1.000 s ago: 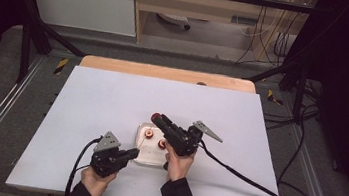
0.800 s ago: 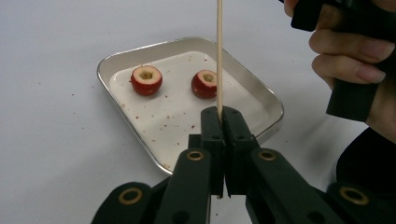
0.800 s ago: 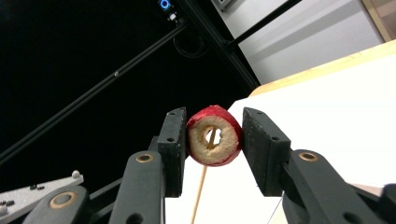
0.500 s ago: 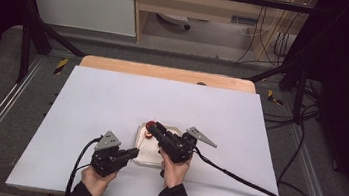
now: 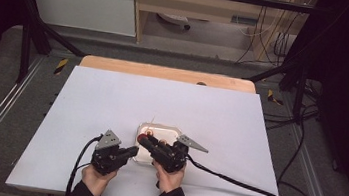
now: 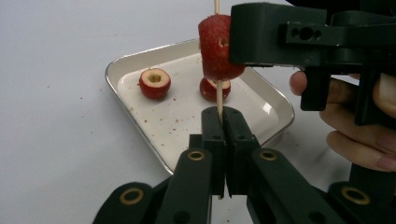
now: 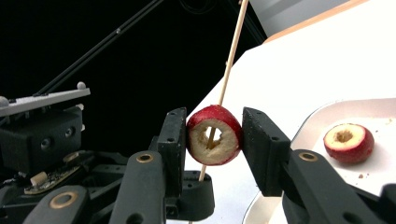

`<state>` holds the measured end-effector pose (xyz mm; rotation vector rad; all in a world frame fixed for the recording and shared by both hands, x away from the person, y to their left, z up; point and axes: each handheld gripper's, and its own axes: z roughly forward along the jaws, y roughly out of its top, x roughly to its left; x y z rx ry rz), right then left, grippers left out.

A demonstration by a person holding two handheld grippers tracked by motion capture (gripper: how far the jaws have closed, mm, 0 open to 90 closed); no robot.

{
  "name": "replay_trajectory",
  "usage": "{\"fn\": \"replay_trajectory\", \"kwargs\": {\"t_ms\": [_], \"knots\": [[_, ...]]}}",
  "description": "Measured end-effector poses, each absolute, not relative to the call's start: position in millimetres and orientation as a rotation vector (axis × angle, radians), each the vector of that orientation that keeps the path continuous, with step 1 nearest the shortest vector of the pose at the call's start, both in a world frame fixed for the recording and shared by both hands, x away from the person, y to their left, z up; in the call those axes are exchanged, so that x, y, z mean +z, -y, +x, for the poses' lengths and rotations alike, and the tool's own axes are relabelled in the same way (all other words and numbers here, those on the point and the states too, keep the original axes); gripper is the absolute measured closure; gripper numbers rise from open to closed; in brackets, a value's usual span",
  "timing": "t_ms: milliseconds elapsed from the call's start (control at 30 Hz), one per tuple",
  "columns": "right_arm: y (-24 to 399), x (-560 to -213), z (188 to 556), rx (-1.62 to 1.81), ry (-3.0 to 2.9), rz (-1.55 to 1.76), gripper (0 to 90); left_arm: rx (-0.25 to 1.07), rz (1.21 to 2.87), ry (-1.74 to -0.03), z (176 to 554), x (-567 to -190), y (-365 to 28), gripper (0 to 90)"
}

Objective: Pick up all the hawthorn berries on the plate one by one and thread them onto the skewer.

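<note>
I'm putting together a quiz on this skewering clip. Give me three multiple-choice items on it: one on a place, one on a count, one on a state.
1. Where is the wooden skewer held?
A. In the left gripper
B. Lying flat in the tray
C. In a bare hand

2. How many cored red fruits lie loose in the metal tray?
A. None
B. Two
C. Five

3. What is the state of the right gripper?
A. Wide open and empty
B. Closed on the skewer alone
C. Closed on a cored fruit with the skewer through its hole

Answers:
1. A: the left gripper view shows the shut jaws pinching the stick upright.
2. B: that view shows one fruit at the tray's left and another behind the stick.
3. C: the right gripper view shows both pads pressing the fruit's sides, with the stick passing through its core.
</note>
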<state>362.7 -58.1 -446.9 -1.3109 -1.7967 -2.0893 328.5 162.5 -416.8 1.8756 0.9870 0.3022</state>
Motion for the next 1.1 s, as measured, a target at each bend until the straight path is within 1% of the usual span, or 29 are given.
{"fn": "replay_trajectory", "kwargs": {"t_ms": [267,433,633,867,967,1100], "knots": [[57.9,-447.8,360.5,-2.060,1.830,-1.301,61.8,0.301,1.883,-0.971,329.2,-417.7,-162.7,88.4],[60.0,-444.2,360.7,-2.038,1.869,-1.281,60.1,0.304,1.889,-0.953,328.5,-417.7,-163.7,88.3],[72.2,-425.2,362.9,-1.994,2.067,-1.270,43.8,0.311,1.887,-0.957,329.8,-418.2,-172.9,88.3],[89.3,-410.0,377.2,-1.786,2.331,-1.252,23.4,0.315,1.909,-0.941,329.8,-420.8,-181.0,88.2],[95.3,-407.5,383.5,-1.669,2.446,-1.244,17.8,0.306,1.914,-0.932,329.4,-422.1,-183.6,88.2],[100.8,-405.8,390.8,-1.524,2.576,-1.241,15.4,0.309,1.938,-0.918,327.9,-423.7,-185.8,88.1]]}}
